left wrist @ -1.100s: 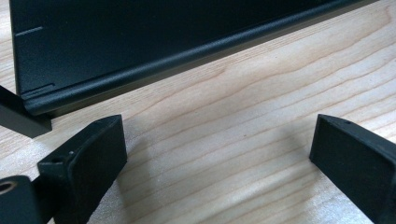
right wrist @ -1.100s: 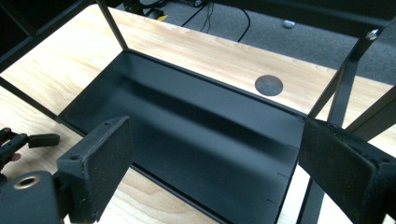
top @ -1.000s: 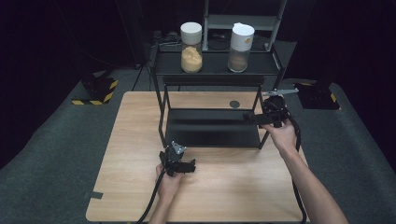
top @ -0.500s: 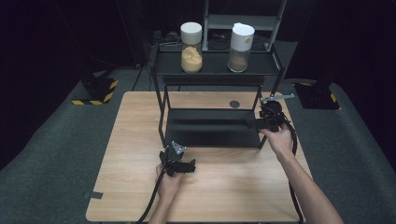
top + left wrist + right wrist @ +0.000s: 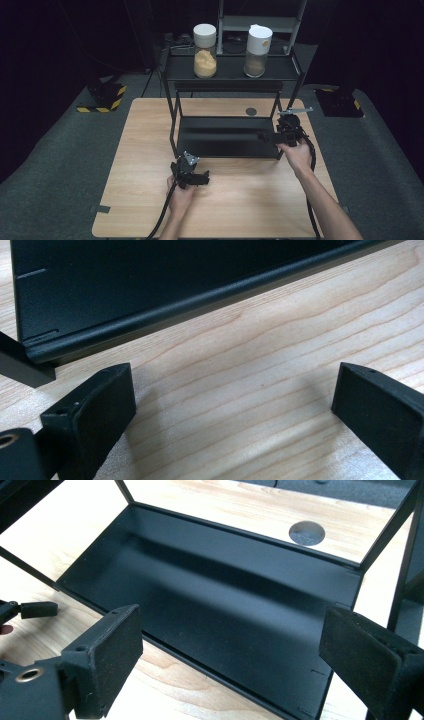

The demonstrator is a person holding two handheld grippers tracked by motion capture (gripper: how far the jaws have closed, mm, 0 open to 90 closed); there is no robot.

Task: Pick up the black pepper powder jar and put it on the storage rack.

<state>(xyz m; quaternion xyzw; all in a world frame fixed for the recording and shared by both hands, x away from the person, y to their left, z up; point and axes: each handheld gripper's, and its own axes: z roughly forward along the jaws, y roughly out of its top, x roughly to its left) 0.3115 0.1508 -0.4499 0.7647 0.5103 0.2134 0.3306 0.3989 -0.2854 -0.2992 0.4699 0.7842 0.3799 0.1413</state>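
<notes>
A black two-tier metal rack [image 5: 227,150] stands on the wooden table [image 5: 145,150]. On its top shelf are two white-lidded jars, one with yellow contents [image 5: 205,50] and one with brown contents [image 5: 258,50]. My left gripper [image 5: 192,172] rests low over the table in front of the rack's left front corner, jaws open and empty [image 5: 235,390]. My right gripper [image 5: 268,136] is at the rack's right front corner. It looks across the bare lower shelf [image 5: 215,595] with jaws open and empty [image 5: 230,630].
A round grey hole [image 5: 251,111] sits in the table behind the rack. Black-and-yellow floor bases lie at the left [image 5: 102,96] and a dark one at the right [image 5: 340,102]. A grey frame [image 5: 260,22] rises behind the rack.
My right gripper has sunk lower beside the rack's right front corner, toward the lower shelf. The left gripper has stayed where it was.
</notes>
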